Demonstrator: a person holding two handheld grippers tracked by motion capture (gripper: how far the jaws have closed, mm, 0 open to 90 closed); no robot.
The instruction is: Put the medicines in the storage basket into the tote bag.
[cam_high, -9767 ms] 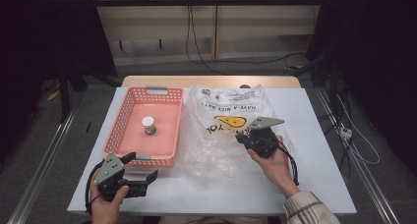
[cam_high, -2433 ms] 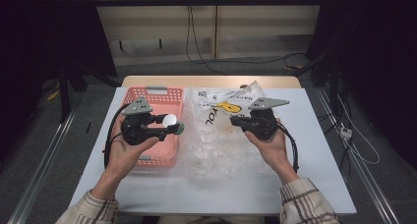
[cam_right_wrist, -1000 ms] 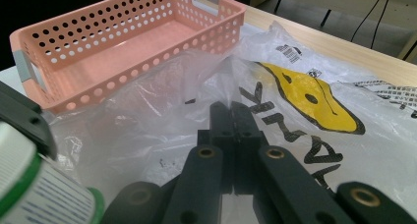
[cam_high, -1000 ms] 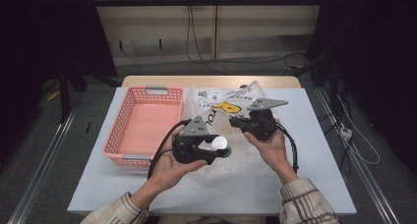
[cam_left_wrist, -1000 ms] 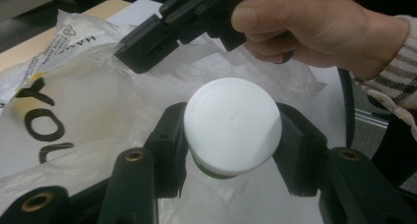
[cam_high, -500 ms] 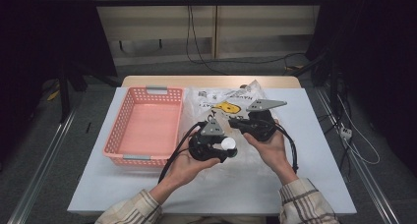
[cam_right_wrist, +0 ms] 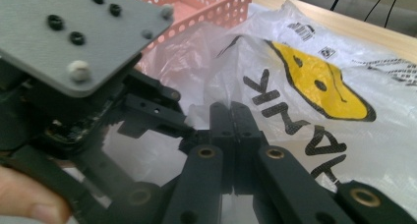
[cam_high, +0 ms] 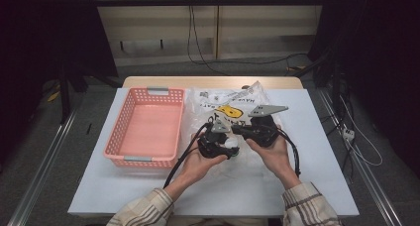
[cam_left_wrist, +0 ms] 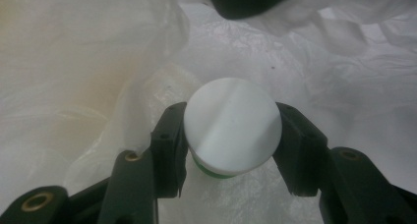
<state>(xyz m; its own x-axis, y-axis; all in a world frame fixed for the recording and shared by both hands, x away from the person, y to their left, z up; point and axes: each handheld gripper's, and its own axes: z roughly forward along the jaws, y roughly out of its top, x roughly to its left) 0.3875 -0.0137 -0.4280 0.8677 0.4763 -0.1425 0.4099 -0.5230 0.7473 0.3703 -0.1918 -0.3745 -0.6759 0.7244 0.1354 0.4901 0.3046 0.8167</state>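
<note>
White table (cam_high: 148, 186) nearest: the left tongs (cam_high: 229, 147) grip a white-capped bottle (cam_left_wrist: 232, 131) at the bag's mouth, at the table's centre, while the right tongs (cam_right_wrist: 231, 135) pinch the plastic bag (cam_high: 233, 104) edge open. Next the bottle likely goes in and the grip opens. Toward 10 o'clock the pink basket (cam_high: 124, 132), which held the bottle seconds ago, is empty.

You see thin, crinkled, glossy plastic in the bag (cam_high: 233, 107), perforated matt pink plastic in the basket (cam_high: 148, 127), and a smooth matt white cap (cam_left_wrist: 232, 126) between matt black jaws.
</note>
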